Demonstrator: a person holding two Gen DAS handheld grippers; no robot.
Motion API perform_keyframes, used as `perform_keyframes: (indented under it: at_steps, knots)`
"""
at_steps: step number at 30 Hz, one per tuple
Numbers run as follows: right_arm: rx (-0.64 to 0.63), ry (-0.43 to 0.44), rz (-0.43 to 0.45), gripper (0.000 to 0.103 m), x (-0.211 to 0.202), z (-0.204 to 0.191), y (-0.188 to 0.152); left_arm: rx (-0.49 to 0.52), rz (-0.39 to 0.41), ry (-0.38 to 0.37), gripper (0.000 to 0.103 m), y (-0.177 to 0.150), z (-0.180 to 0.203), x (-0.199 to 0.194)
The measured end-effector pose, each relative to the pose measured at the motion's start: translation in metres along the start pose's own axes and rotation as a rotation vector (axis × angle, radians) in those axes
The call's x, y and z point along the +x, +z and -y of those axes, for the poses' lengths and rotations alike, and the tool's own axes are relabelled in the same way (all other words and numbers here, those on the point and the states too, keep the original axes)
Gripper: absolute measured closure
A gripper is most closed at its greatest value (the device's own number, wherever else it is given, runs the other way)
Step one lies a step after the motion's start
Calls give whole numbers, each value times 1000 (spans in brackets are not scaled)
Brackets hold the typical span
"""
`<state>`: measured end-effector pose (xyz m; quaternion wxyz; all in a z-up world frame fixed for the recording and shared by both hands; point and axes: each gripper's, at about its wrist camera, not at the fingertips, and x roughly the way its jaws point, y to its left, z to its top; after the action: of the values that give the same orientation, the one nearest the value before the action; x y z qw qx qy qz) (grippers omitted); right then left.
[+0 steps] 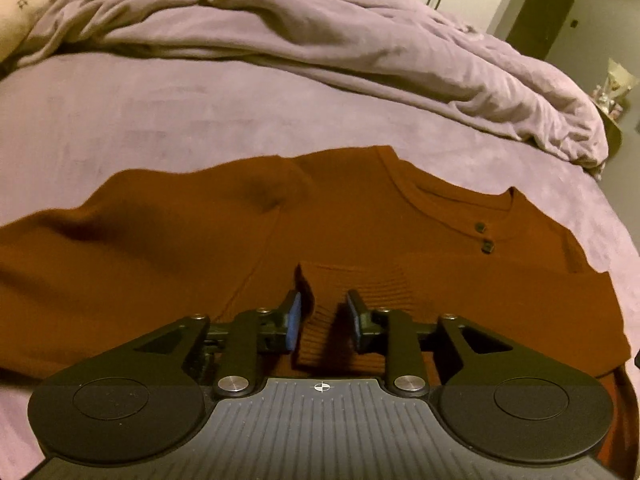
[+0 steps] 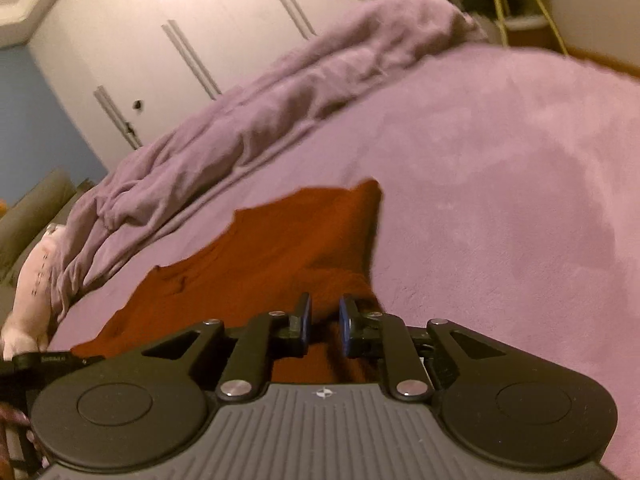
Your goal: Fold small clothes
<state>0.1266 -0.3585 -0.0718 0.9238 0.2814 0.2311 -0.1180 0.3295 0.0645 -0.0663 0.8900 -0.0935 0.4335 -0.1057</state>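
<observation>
A rust-brown ribbed shirt (image 1: 248,232) with two dark buttons (image 1: 483,236) at the neckline lies spread on the purple bed cover. A ribbed cuff of a sleeve (image 1: 356,280) lies folded over its body. My left gripper (image 1: 323,312) hovers over that cuff with its jaws apart and nothing between the blue pads. In the right wrist view the shirt (image 2: 256,252) rises in a fold toward my right gripper (image 2: 324,320), whose jaws stand narrowly apart with a bunch of the fabric between the pads.
A rumpled purple duvet (image 1: 320,40) lies along the far side of the bed. A pillow with printed letters (image 1: 24,4) is at the far left. White wardrobe doors (image 2: 192,40) stand beyond the bed. The purple bed cover (image 2: 500,184) stretches to the right.
</observation>
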Motion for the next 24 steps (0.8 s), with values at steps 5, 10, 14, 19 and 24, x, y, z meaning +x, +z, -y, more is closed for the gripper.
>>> perform_keyframes:
  at_steps: [5, 10, 14, 19, 24]
  knots:
    - [-119, 24, -42, 88, 23, -34, 1, -5, -12, -16, 88, 5, 5, 12]
    - [-243, 21, -74, 88, 51, -67, -9, 65, 46, 43, 93, 6, 19, 12]
    - [-306, -20, -100, 88, 65, -73, -22, 120, 47, 102, 92, 4, 20, 21]
    - [-391, -42, -100, 83, 67, -79, -32, 57, 39, 112, 55, 2, 3, 9]
    - [-355, -8, -110, 59, 53, -83, -28, -70, 86, 146, 14, -14, -40, -52]
